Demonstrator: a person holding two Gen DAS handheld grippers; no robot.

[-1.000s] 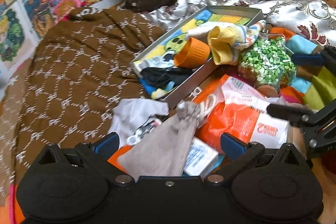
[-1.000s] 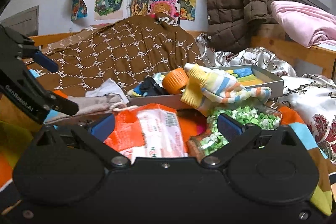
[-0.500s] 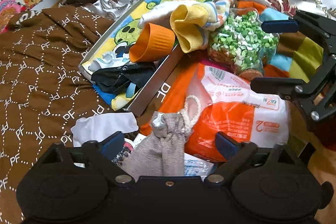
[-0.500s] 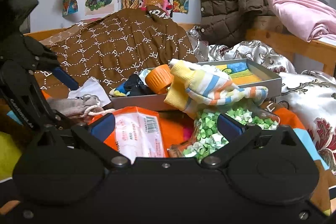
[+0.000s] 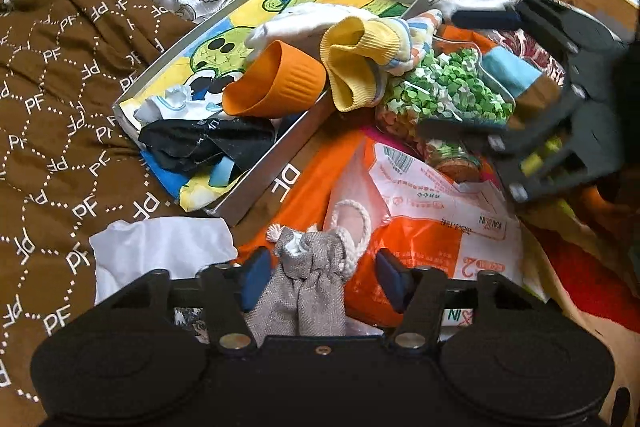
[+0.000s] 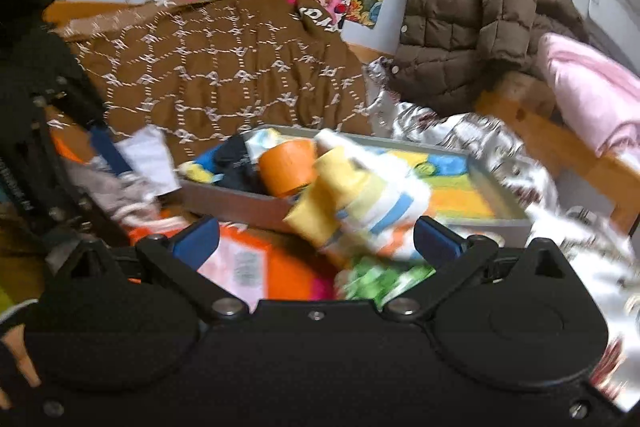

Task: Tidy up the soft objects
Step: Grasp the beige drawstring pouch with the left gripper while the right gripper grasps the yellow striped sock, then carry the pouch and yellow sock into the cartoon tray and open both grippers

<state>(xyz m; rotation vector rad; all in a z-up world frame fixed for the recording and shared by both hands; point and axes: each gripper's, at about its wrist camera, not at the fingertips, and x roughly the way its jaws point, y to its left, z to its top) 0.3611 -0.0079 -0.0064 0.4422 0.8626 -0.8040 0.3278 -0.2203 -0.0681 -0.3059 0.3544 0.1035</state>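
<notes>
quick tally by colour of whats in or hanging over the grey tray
orange: 1, the orange cup
black: 1, the black cloth
yellow-cuffed striped: 1, the sock draped over the rim of the grey tray
white: 1, the white cloth
total: 4

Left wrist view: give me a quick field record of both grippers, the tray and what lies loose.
left gripper: open, fingers either side of the grey drawstring pouch
right gripper: open, holding nothing, blurred
tray: holds orange cup on its side, black cloth
striped sock: draped over tray edge
outside tray: orange packet, white cloth
</notes>
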